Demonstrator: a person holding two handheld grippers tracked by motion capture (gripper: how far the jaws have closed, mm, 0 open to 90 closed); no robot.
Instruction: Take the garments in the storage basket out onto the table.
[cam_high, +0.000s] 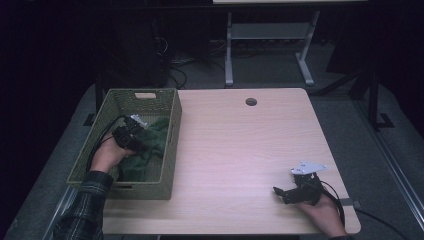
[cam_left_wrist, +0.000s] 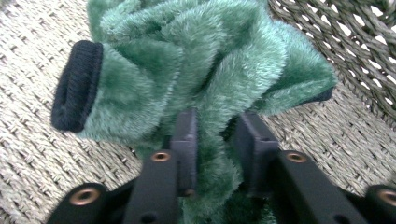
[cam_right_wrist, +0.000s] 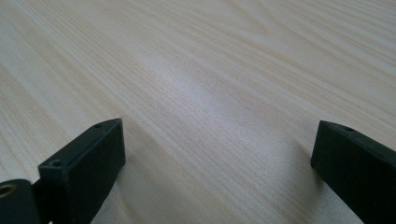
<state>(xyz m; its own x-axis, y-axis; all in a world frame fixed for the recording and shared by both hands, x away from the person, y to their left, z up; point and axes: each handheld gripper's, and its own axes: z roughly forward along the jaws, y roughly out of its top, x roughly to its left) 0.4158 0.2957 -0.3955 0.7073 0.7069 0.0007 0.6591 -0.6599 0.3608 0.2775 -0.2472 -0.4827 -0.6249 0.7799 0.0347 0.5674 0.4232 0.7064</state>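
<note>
Green plush is pinched between the left tongs (cam_left_wrist: 215, 140): both black pads press into a fold of the fleecy green garment (cam_left_wrist: 205, 70), jaws drawn narrow around it. A dark ribbed cuff (cam_left_wrist: 77, 86) sticks out to the left of the grip, lying on the woven floor of the basket (cam_left_wrist: 32, 140). From the high view, the left tongs (cam_high: 131, 134) reach down inside the olive wicker basket (cam_high: 172, 150), which sits at the left edge of the worktop (cam_high: 240, 145), the garment (cam_high: 152, 150) bunched in its near half. Over at the near right corner, the right tongs (cam_high: 280, 194) rest low over the bare wood, jaws spread wide, nothing between them; the right gripper view shows pale woodgrain (cam_right_wrist: 210, 93) between them.
</note>
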